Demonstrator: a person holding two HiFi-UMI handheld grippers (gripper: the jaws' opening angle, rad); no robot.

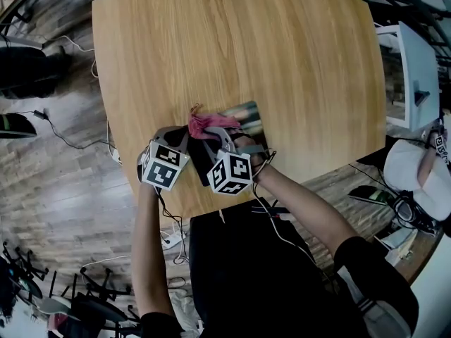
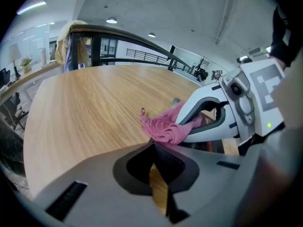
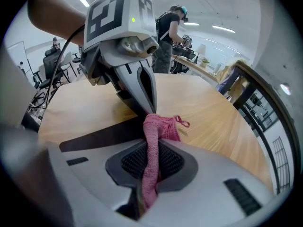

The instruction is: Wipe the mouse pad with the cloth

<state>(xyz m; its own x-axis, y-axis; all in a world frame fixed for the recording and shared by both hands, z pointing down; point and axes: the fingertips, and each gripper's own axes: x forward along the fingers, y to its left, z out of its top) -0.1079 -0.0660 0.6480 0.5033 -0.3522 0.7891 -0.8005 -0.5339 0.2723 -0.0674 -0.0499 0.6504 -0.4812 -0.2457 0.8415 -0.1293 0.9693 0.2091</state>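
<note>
Pink cloth [image 3: 152, 141]: a thin, soft, loosely woven rag, bunched into a strip. It looks light and floppy and will fold under any push, so it is best gripped at the gathered middle with a wad left free to drag.
- Right gripper [image 3: 152, 148]: clenched on that strip, the free end spilling past its tips onto the mouse pad [image 1: 245, 113].
- Mouse pad: dark, flat and flexible. It is likely to slide on smooth wood (judgement only) and wants pinning.
- Left gripper [image 2: 154, 148]: jaws together, nothing between them, tips just beside the cloth.
- Wooden table [image 1: 282, 48]: pad lies at its near edge.

Views:
- Head view alone shows the pad's printed face and its place on the table.
- Right gripper view shows the left gripper's tips down on the dark pad.
- Left gripper view shows the cloth's fluffy wad.
</note>
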